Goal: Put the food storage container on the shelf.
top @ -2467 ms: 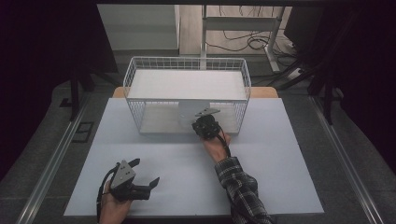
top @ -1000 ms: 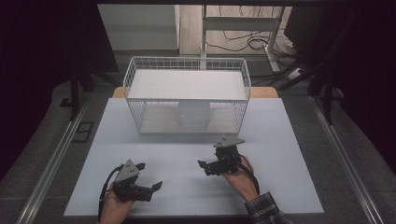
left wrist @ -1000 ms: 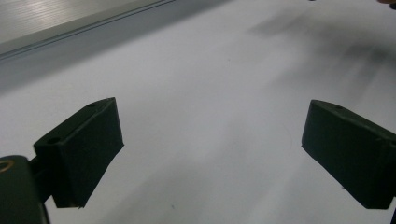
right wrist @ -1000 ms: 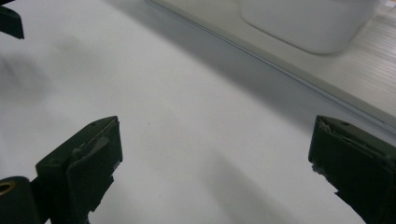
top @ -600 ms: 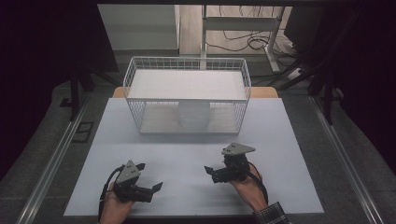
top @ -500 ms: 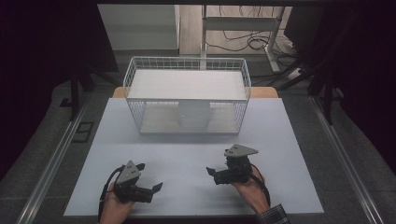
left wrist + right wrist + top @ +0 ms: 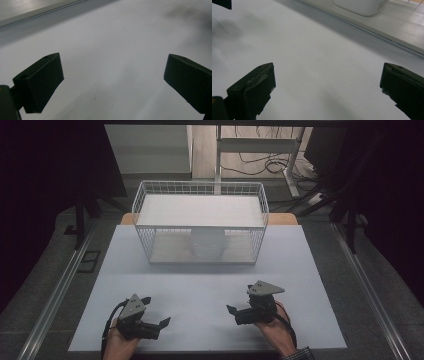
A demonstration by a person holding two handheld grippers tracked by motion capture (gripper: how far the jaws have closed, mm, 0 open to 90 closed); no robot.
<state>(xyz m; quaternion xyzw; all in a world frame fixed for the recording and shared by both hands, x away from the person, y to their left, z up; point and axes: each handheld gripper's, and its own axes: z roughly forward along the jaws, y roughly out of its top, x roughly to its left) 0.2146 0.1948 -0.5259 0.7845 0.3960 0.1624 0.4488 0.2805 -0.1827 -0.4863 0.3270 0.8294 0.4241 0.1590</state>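
A white wire basket (image 7: 145, 210) stands at the back middle of the white table (image 7: 200, 280). Inside it, behind the front wall, rests a white rounded object (image 7: 207, 243); the right gripper view catches its underside (image 7: 359, 5) at the top edge. My left gripper (image 7: 156, 312) lies at the front left in a hand, open, with nothing between its jaws (image 7: 112, 72). My right gripper (image 7: 240, 304) is held at the front right, pointing left, also open and empty (image 7: 327, 77).
A metal rail (image 7: 55, 290) runs along the table's left side and another (image 7: 370, 290) along its right. Cables lie on the floor behind the basket. A dark jaw tip of the other gripper (image 7: 222, 3) shows in the right gripper view's corner.
My right gripper has drawn back from the basket's front wall to the table's front right and turned to point left. The left gripper has stayed in place.
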